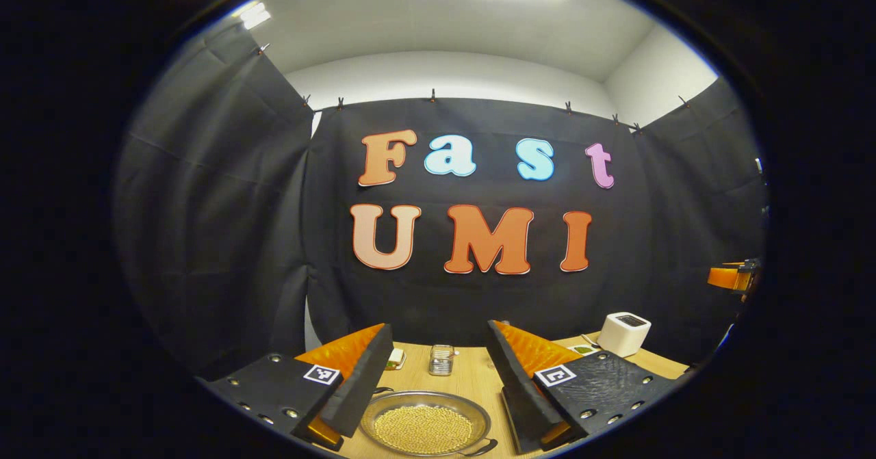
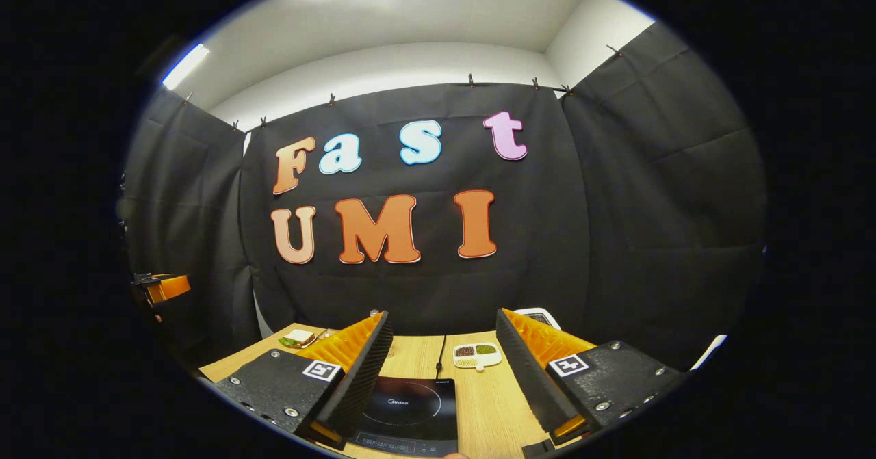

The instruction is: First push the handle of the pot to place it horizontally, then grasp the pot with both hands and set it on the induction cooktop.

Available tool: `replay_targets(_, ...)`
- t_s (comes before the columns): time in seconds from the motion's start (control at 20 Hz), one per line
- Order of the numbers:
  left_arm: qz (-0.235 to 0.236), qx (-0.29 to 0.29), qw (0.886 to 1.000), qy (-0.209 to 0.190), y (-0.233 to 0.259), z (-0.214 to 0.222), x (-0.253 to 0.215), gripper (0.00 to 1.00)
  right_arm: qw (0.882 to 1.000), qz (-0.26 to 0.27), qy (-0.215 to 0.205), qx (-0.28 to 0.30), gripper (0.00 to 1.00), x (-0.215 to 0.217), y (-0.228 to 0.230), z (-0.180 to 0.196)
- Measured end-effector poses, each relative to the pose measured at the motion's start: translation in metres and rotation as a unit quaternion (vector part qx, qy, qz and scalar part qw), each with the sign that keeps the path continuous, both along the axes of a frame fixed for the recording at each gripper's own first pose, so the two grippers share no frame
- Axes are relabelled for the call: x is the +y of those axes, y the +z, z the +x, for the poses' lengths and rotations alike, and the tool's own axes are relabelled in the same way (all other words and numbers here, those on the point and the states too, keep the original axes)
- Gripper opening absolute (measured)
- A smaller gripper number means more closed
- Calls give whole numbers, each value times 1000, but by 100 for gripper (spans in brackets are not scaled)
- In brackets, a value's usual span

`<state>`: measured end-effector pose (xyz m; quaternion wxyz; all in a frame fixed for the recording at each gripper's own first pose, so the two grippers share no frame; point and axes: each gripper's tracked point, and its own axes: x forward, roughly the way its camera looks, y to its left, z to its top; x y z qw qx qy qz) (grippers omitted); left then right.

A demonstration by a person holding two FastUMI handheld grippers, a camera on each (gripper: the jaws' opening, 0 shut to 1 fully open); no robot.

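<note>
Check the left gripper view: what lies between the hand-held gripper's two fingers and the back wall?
In the left gripper view, the pot holding yellowish grains sits nearest between the left hand-held gripper fingers, then bare wooden table, then a small metal container.

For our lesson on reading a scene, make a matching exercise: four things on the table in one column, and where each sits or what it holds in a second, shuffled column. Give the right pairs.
Things:
1. pot
2. cooktop
3. toaster
4. divided dish

Descriptions:
A. white box at the table's far right in the left gripper view
B. flat black slab between the right gripper's open jaws
C. filled with small yellow grains
D. small white tray holding brown and green portions, behind the cooktop

Pairs: 1-C, 2-B, 3-A, 4-D
</note>
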<state>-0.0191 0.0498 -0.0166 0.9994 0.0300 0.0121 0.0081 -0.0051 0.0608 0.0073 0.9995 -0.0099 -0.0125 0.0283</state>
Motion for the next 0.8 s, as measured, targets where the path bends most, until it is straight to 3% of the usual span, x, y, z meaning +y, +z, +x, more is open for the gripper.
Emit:
replay_targets(0.2, -8, 3, 1000, 3, -5, 5, 7, 92, 1000, -1, 0, 4, 95, 3, -4, 3)
replay_targets(0.3, -11, 9, 1000, 1, -10, 6, 8, 72, 1000, -2, -2, 5, 95, 1, -5, 6)
replay_targets(0.35, -11, 10, 1000, -1, -11, 5, 10, 72, 1000, -2, -5, 6, 95, 0, -5, 7)
replay_targets(0.5, -8, 30, 999, -19, -27, 8, 4, 51, 1000, -2, -9, 9, 95, -1, -9, 9)
replay_targets(0.55, -9, 38, 999, -28, -35, 8, 0, 39, 1000, -2, -9, 10, 95, 0, -11, 10)
replay_targets(0.7, -10, 70, 997, -41, -62, 8, -3, 27, 1000, -4, -7, 15, 95, 3, -16, 11)
replay_targets(0.75, -9, 83, 995, -46, -74, 8, -6, 9, 1000, -5, -6, 17, 95, 3, -18, 13)
replay_targets(0.8, -6, 95, 994, -49, -84, 6, -6, 8, 1000, -6, -6, 18, 95, 4, -20, 14)
